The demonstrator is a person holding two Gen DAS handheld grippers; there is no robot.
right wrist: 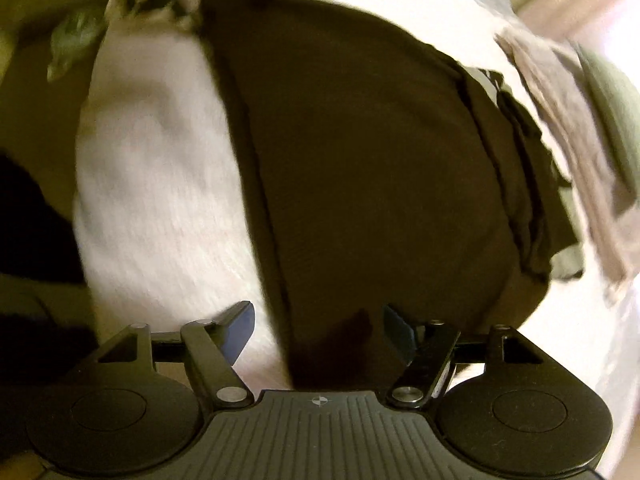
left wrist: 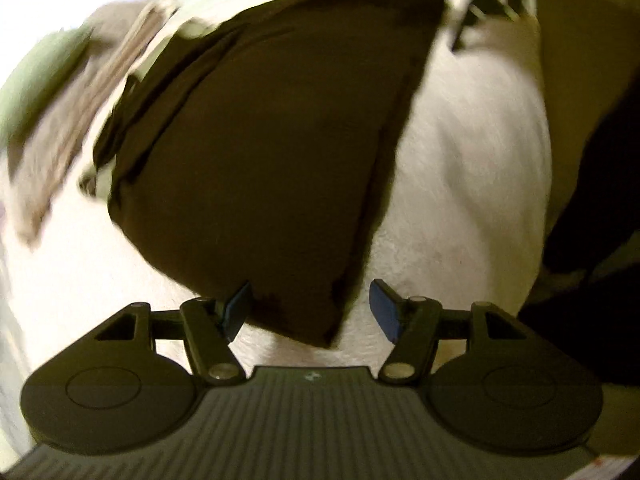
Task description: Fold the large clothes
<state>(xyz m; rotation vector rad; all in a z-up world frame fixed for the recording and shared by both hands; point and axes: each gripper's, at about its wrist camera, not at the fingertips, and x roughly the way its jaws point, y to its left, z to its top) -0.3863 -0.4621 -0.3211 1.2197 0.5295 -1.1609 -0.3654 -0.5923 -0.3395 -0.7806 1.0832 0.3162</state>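
Dark brown folded cloth garment (left wrist: 272, 152) flat on white fuzzy bed cover (left wrist: 472, 184); grey crumpled clothes (right wrist: 560, 92) near far edge. Left tool (left wrist: 312, 312), right tool (right wrist: 320, 332) both spread, pinching nothing.

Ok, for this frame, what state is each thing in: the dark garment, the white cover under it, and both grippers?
Dark garment: folded, lying flat on the white cover, its layered edges showing along one side.
White cover: spread out under the garment.
Left gripper: open, a garment corner between its fingers, pads not pressing.
Right gripper: open, garment edge between the fingers, not gripped.
Grey cloth: rumpled, lying beyond the garment.
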